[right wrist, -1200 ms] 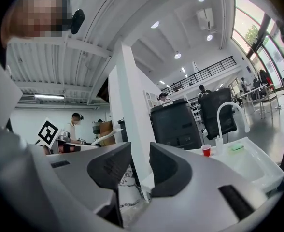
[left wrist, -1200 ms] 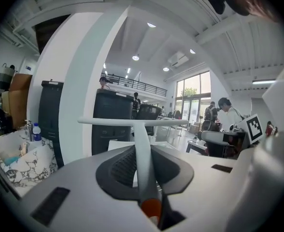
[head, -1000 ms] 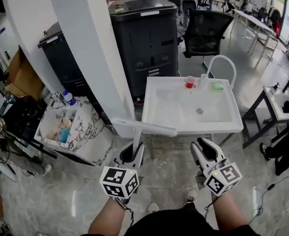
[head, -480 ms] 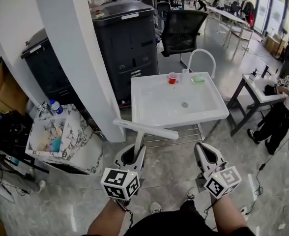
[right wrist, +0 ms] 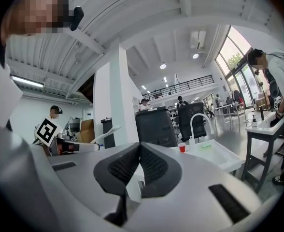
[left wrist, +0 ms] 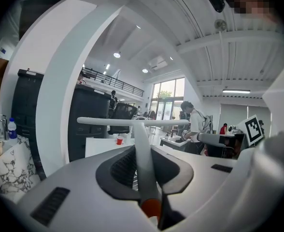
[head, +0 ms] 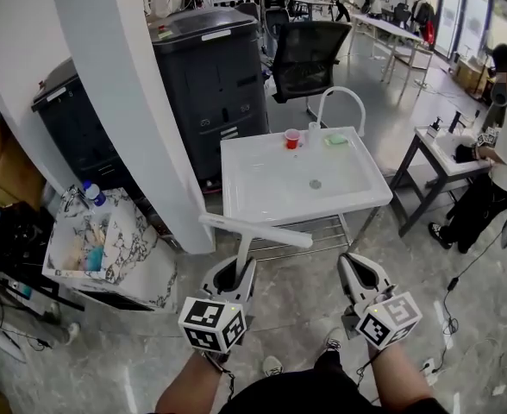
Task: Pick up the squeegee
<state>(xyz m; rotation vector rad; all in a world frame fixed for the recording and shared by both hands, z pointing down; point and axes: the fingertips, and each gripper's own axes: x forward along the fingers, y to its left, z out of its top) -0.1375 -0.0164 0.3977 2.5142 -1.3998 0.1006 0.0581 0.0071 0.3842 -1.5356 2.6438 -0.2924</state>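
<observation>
White plastic and T-shaped, the squeegee point(head: 247, 229) in the head view is up off every surface. Its handle point(head: 243, 248) is pinched between the fingers of the left gripper point(head: 239, 270), and its blade bar point(head: 275, 234) lies crosswise just near of the sink point(head: 383, 198). The right gripper point(head: 363, 272), well apart to the right, carries nothing. At the sink's far edge sit a red cup point(head: 292, 138) and a green sponge point(head: 335, 141). A white pillar point(head: 124, 102) rises to the left.

The left gripper view shows what the head view cannot. The jaws are part-closed, and their ribbed pads point(left wrist: 122, 166) press both sides of the handle. The grip is low on the handle, close to its orange end point(left wrist: 150, 208), and the blade bar is level out ahead.

The right gripper view settles the other hand: its fingers are pressed together with nothing between them. It also catches one tip of the blade bar far to the left, beside the left gripper's marker cube point(right wrist: 48, 129).

Judged from this, the pick-up looks done and holding is the step in hand. The next move calls for a steady squeeze, since the long bar sits far from the grip and could lever the handle round. It also calls for keeping that bar clear of the sink's rim and the pillar.
</observation>
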